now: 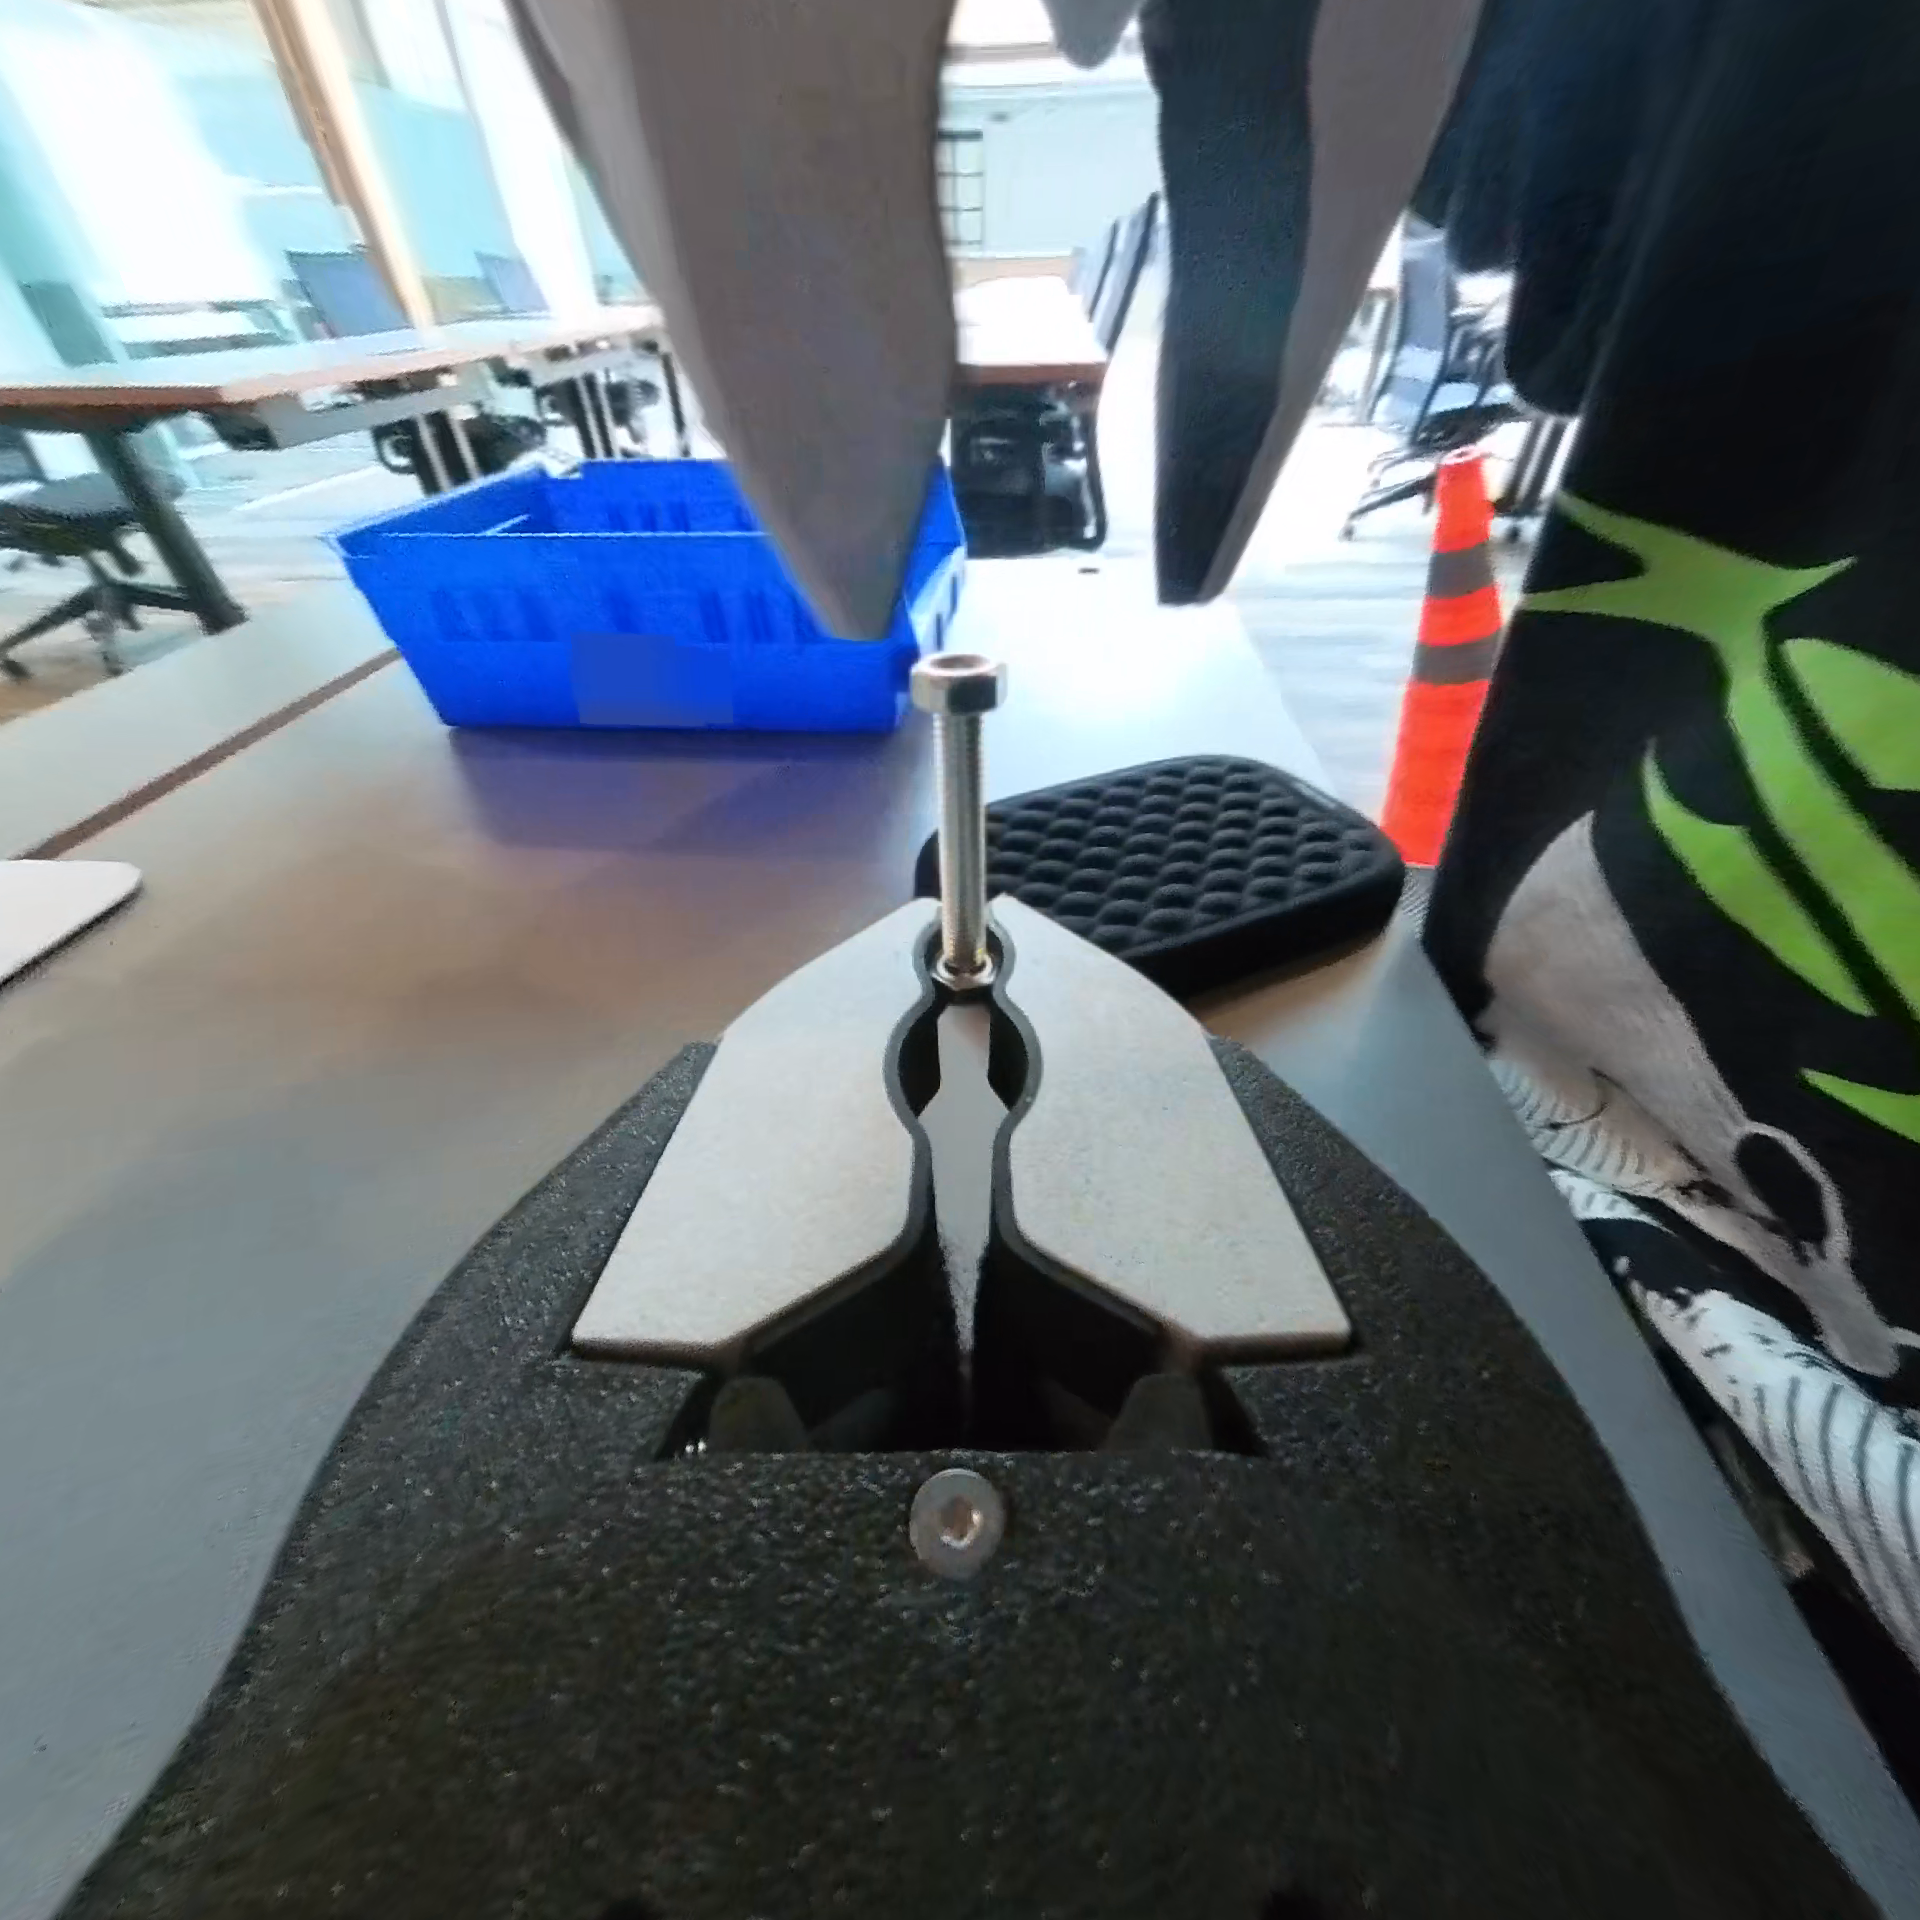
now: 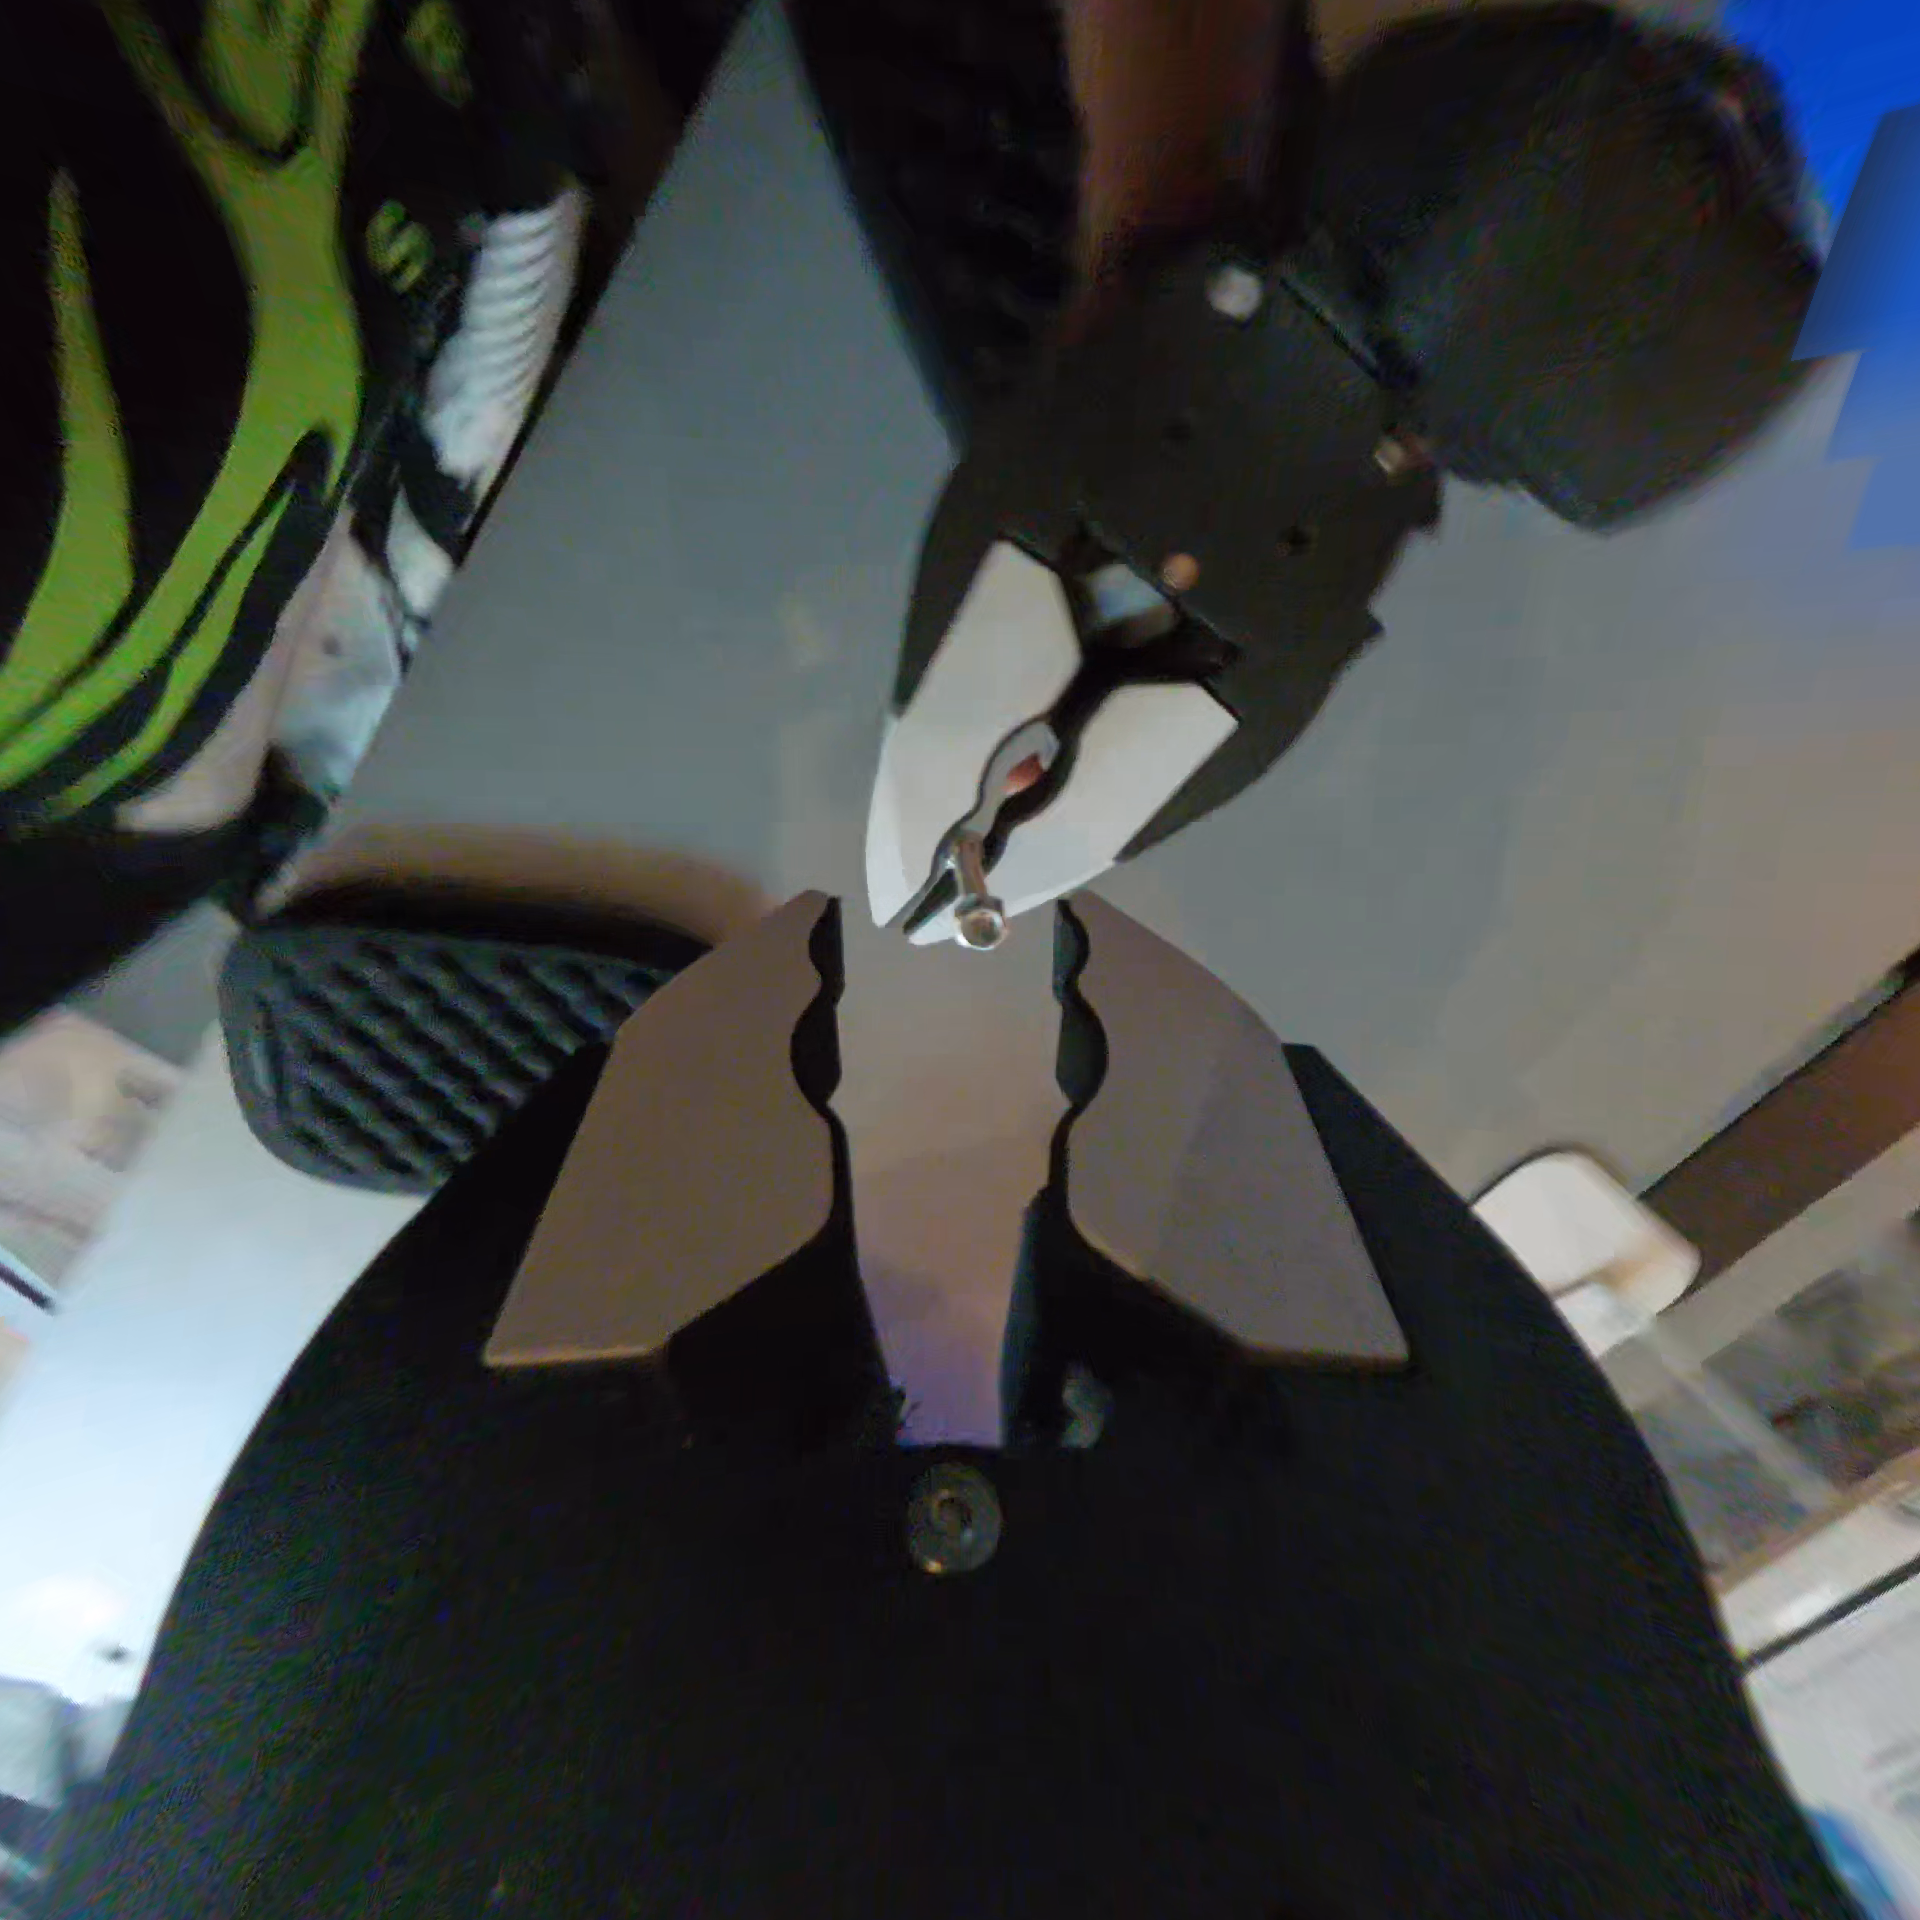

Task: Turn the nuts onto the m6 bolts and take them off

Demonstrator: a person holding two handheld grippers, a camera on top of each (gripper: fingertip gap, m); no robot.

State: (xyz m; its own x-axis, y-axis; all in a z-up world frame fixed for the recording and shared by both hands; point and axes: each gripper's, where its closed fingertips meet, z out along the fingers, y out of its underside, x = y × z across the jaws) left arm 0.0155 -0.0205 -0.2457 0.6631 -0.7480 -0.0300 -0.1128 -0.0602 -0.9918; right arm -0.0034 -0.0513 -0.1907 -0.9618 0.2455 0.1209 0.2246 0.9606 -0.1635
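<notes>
Already the nut (image 1: 959, 684) sits at the tip of the bolt (image 1: 960, 831) clamped upright in the left gripper (image 1: 961, 961), the right gripper (image 2: 945, 935) gaping empty above, so spinning remains.

Office bkgd ahead of the tool: brown-topped desks (image 1: 343, 374), black swivel chairs (image 1: 73, 540), bright glazed wall (image 1: 208, 156) at left (daylight), orange cone (image 1: 1449, 665) at right.

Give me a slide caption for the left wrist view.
Left gripper holds a bolt upright, a nut at its top, right gripper open above.
</notes>
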